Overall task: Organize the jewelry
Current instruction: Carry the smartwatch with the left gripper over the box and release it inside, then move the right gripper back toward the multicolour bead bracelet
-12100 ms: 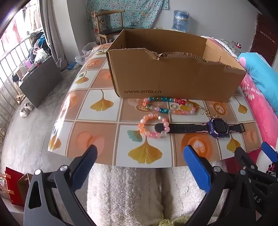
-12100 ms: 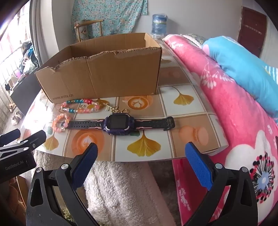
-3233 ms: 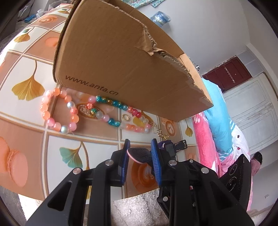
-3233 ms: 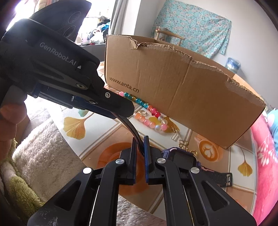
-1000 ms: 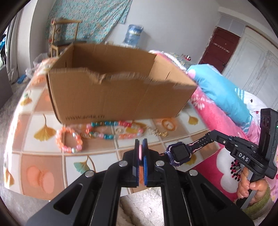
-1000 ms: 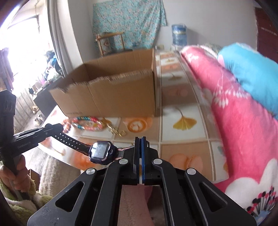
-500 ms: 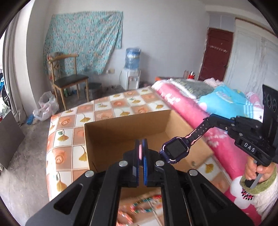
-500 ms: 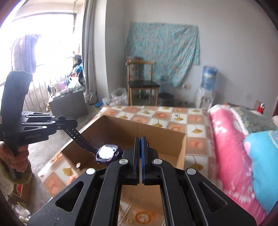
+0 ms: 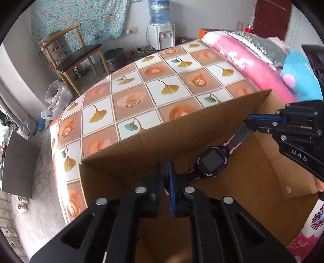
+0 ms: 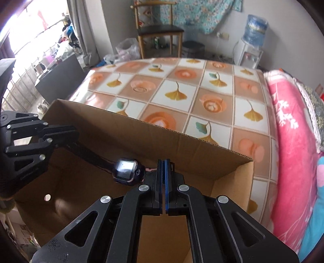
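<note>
Tabletop [image 9: 166, 89]: covered in a shiny cloth with squares, yellow leaves and orange cups; fills the far half of both views.

Room: grey floor, wooden chair [image 9: 70, 52] with a dark seat by a flowery blue cloth [image 9: 77, 18] on the wall; white water dispenser [image 9: 161, 35] with a blue bottle on top; dark red door [image 9: 271, 18] at the far right.

Bed side: pink flowery blanket [image 10: 291, 145] just beside the tabletop, with a blue pillow [image 9: 301, 79] on it.

Window side: bright light, railing and piled things at the far left of the right wrist view; white plastic bag [image 9: 55, 99] on the floor near the chair.

Cardboard box [image 9: 182, 129]: open on top, standing on the tabletop; brown bare floor inside, one small round hole in a side wall.

Smartwatch [image 9: 211, 159]: dark purple with a pink-edged strap, hanging in the air over the open box, stretched between the two grippers; not lying in the box.

Left gripper [image 9: 164, 180]: blue pads a little apart and just opening; strap end sits between them; cannot tell if the pads press on it.

Right gripper [image 10: 164, 174]: pads closed tight together on the other strap end.

Hand: a bit of one shows at the right edge of the left wrist view, under the right gripper.
</note>
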{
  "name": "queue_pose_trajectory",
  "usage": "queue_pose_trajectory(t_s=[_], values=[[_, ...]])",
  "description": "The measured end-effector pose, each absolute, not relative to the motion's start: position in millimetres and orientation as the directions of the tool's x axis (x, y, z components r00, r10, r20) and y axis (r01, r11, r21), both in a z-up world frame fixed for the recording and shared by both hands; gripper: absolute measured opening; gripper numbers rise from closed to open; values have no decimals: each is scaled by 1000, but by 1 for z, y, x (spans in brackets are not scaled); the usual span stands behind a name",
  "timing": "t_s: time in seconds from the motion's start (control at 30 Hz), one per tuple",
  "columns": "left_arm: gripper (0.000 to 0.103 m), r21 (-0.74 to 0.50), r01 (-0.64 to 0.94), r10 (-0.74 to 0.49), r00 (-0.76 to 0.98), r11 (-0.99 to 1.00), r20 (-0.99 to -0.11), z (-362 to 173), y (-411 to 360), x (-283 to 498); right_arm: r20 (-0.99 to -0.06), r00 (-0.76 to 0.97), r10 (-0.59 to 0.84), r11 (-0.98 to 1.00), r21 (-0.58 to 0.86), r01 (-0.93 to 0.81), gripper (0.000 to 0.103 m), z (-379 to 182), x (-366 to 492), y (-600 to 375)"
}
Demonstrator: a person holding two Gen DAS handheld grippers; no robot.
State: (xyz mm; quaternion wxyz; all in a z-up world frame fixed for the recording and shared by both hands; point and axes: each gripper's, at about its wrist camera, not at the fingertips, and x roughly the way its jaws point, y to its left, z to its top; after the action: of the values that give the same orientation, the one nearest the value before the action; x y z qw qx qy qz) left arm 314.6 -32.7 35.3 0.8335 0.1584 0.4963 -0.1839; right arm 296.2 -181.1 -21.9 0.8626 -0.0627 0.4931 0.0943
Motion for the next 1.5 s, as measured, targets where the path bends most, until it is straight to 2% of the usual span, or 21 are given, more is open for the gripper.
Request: queue_pose_trajectory(t_s=[0.07,0.13,0.37,0.4,0.47,0.53,0.63,0.73,0.87,0.97,1.07,1.13,1.27,1.5], values=[[33,97,472,-141,443,876,-885,35,-34,314,-877,471,99,977,-3,-212,1,-25,298,-183],[41,105,463,-138,463,880,-876,38,-31,314,-879,468,90,980,-6,-200,5,-23,297,-186],[54,52,423,-221,570,905,-791,94,-1,278,-822,550,144,979,37,-201,11,20,254,-201],[57,42,420,-236,585,906,-776,103,4,270,-801,575,165,977,53,-207,14,32,238,-204],[69,16,415,-273,626,910,-731,124,21,241,-758,618,212,969,81,-233,22,52,206,-209],[75,12,401,-282,665,916,-692,137,38,205,-710,657,255,961,111,-252,33,67,170,-214],[84,-4,379,-287,694,926,-660,138,57,158,-650,683,335,938,161,-307,38,73,106,-217],[91,-42,328,-274,705,944,-654,109,72,108,-621,685,380,922,192,-337,42,52,57,-211],[92,-83,263,-241,656,961,-716,41,72,71,-692,633,346,933,183,-310,42,-11,25,-188],[92,-20,228,-157,606,974,-780,-13,58,63,-746,595,299,946,151,-286,37,-54,18,-165],[91,9,205,-114,577,979,-809,-44,48,60,-751,593,290,948,140,-286,35,-67,20,-148],[91,-59,206,-168,571,977,-804,-47,48,56,-748,582,319,942,183,-282,29,-70,28,-143],[90,-125,237,-249,625,963,-740,-38,43,51,-749,566,345,938,252,-238,22,-74,44,-144],[72,-252,290,-382,627,923,-679,-37,38,57,-788,529,314,949,275,-154,19,-86,69,-144]])
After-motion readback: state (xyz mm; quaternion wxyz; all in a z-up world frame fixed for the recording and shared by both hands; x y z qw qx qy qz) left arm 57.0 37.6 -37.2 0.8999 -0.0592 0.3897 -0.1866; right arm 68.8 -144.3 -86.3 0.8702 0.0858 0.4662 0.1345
